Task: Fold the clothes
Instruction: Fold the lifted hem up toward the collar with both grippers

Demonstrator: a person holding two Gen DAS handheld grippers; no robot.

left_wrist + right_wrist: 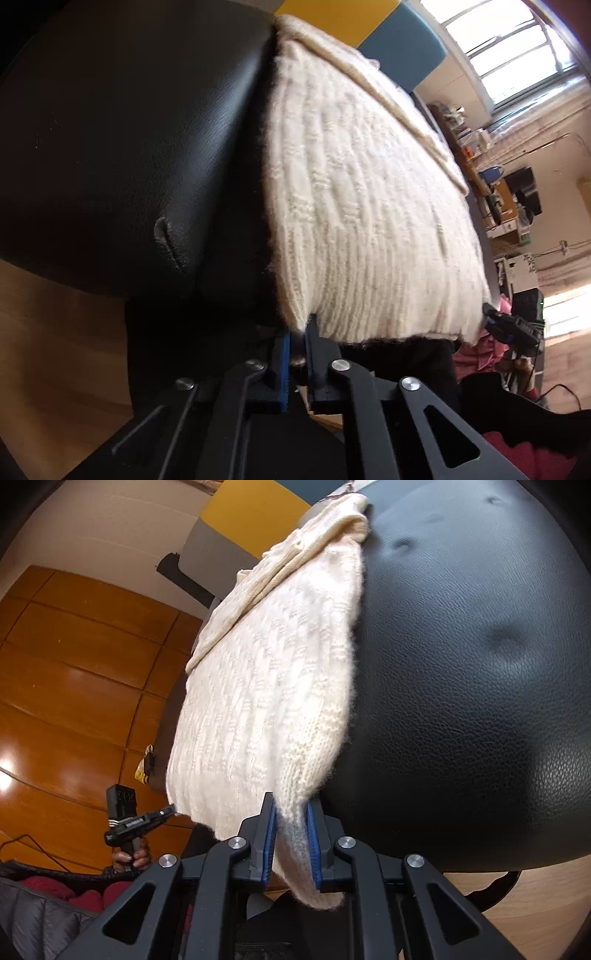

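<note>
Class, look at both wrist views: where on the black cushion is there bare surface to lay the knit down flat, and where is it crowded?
Bare black leather cushion lies open beside the cream knit sweater, from its fuzzy side edge outward; the left view shows bare leather on the other side too. The near hem is crowded: the right gripper and the left gripper each clamp a corner.

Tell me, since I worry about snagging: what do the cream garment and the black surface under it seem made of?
The cream knitted sweater looks like fuzzy wool or a wool-like yarn: ribbed stitches and a hairy halo along its edges. The black cushioned surface looks like leather or faux leather: pebbled grain, soft sheen, dimples.
</note>
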